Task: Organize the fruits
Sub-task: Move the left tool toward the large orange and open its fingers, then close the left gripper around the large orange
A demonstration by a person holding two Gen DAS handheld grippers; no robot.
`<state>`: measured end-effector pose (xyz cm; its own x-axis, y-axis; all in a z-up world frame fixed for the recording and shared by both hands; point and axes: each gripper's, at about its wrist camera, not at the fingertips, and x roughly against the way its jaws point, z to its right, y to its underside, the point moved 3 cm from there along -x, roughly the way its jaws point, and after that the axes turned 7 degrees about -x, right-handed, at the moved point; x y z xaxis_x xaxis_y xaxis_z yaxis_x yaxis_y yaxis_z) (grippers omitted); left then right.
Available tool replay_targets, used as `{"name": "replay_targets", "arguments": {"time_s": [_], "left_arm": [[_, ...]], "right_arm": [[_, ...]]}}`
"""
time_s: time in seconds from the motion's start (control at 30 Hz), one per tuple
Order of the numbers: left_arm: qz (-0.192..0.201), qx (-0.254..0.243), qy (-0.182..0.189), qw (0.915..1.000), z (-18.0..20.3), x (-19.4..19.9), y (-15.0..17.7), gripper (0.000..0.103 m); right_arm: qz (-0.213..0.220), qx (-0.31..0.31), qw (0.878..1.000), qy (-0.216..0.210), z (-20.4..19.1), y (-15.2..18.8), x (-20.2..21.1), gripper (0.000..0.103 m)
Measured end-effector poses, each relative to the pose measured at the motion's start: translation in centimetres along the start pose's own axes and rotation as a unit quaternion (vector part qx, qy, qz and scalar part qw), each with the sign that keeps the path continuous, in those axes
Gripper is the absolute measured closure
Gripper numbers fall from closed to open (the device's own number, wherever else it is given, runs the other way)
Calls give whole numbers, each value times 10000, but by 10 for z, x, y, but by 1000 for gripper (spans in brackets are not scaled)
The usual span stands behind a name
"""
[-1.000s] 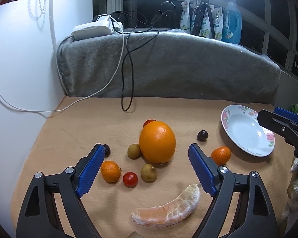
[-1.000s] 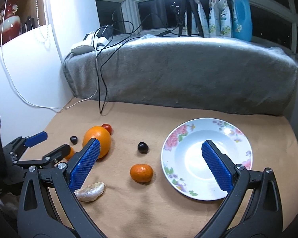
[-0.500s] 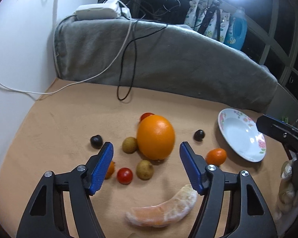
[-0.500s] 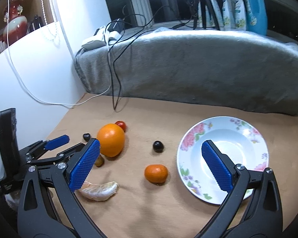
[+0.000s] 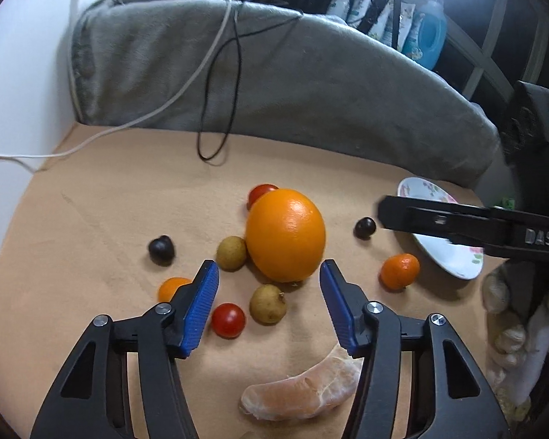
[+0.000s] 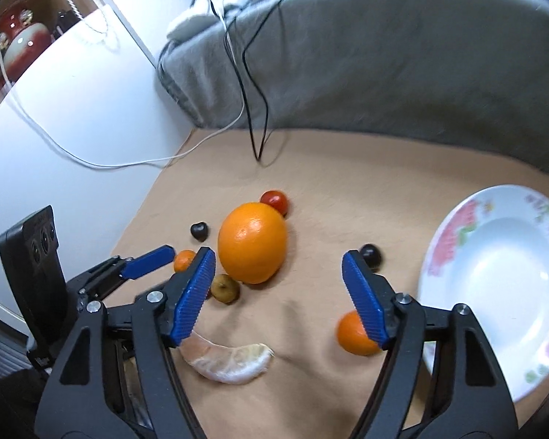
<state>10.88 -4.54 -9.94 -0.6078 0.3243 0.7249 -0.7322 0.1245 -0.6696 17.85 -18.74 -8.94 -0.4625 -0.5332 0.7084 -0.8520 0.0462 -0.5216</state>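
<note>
A big orange sits mid-table among small fruits: two longans, two cherry tomatoes, two dark cherries and two mandarins. A peeled citrus segment lies nearest. My left gripper hovers just before the orange, its jaws closing, with a longan and a tomato below the gap and nothing pressed. My right gripper faces the same orange, also closing on nothing; a mandarin lies by its right finger. The floral plate stands right.
A grey blanket with cables draped over it closes off the back of the tan table. A white wall stands on the left. A gloved hand holds the right gripper at the right edge.
Both grippers have come forward and down toward the fruit cluster, and both pairs of jaws have narrowed. The right one has swung left, from over the plate to the orange.
</note>
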Motion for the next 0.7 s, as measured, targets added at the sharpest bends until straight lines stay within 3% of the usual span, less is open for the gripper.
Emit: {"name": "replay_targets", "arguments": {"time_s": [0.7], "left_arm": [[-382, 274, 397, 9981, -2, -43, -7, 51]], "right_arm": [[-870, -426, 9934, -608, -10, -13, -74, 28]]}}
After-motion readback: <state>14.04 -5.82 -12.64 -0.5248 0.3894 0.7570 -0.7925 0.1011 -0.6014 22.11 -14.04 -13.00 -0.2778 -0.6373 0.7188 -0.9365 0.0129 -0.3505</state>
